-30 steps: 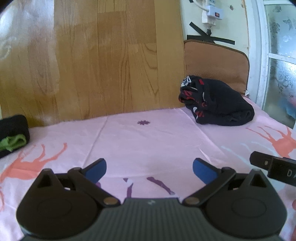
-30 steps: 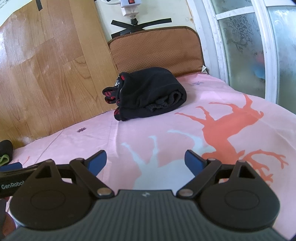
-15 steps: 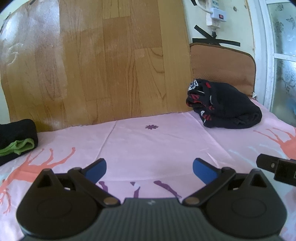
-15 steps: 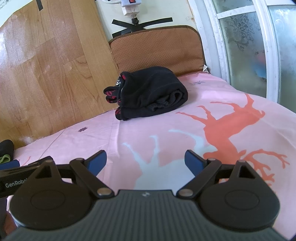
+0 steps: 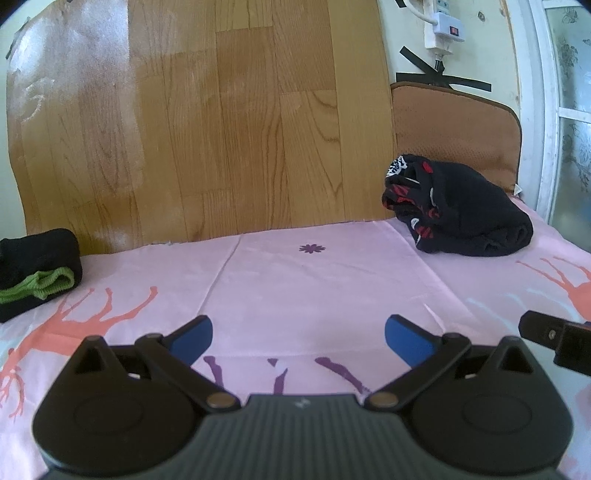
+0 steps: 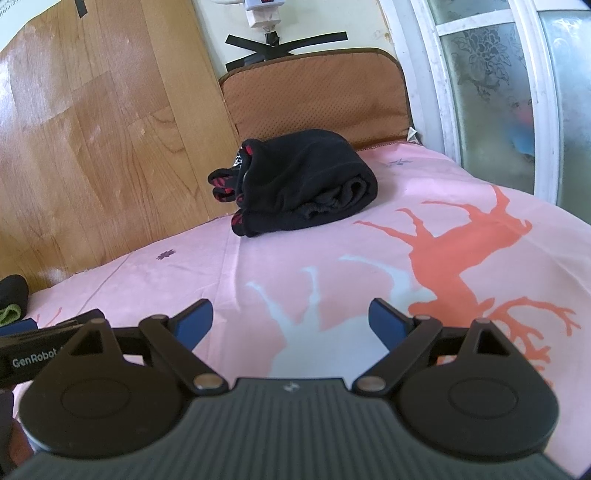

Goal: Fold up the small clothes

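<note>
A folded black garment with red and white print (image 5: 458,210) lies at the far right of the pink bed sheet (image 5: 317,280); it also shows in the right wrist view (image 6: 306,188). A black garment with a green band (image 5: 37,273) lies at the far left, seen also in the right wrist view (image 6: 13,299). My left gripper (image 5: 298,338) is open and empty above the sheet's middle. My right gripper (image 6: 291,323) is open and empty, well short of the folded black garment.
A wood-pattern board (image 5: 207,122) stands behind the bed. A brown cushion (image 6: 317,99) leans behind the folded garment. A window (image 6: 517,81) runs along the right. A power strip (image 5: 441,26) hangs on the wall. The right gripper's edge shows in the left wrist view (image 5: 554,336).
The left wrist view has tilted up and drawn back, so more of the board and the black-green garment show. The right gripper has barely moved. Both stay open.
</note>
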Demonstrator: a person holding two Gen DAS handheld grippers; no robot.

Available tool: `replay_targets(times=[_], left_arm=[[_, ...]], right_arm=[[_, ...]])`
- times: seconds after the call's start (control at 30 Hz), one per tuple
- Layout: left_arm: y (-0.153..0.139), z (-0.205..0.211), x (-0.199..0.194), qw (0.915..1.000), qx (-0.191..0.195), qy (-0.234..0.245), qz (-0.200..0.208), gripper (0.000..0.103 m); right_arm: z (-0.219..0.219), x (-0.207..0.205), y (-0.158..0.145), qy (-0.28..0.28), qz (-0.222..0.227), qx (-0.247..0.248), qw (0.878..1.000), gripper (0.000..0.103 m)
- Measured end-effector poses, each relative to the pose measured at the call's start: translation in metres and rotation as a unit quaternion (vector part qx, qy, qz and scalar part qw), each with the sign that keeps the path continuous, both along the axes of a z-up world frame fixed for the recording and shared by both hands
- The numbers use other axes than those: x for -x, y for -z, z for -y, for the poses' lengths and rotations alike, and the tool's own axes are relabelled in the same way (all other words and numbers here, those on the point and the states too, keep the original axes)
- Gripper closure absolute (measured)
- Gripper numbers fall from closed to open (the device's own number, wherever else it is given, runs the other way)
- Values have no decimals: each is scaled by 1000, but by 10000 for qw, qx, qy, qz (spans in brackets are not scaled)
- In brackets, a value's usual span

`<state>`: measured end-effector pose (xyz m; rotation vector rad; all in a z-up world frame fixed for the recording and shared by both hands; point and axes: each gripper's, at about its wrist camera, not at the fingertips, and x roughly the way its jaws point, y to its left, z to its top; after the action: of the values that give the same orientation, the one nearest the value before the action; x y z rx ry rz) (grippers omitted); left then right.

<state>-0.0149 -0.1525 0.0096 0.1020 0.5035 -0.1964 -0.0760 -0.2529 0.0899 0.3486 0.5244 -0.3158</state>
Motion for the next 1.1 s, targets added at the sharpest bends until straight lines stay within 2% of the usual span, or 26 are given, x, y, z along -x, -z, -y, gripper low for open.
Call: replay_targets(times=[0.23,0.5,1.1], left_arm=[[1,1,0,9999,7,109,-98,0],[2,1,-3,9982,141,381,-446,0],[2,2,-1,9978,131,459,-452,0]], right_arm=[[1,0,0,-4,19,-15,10000,10],[2,0,0,-10,29,-24,10000,10],[3,0,0,-16,41,-25,10000,10]])
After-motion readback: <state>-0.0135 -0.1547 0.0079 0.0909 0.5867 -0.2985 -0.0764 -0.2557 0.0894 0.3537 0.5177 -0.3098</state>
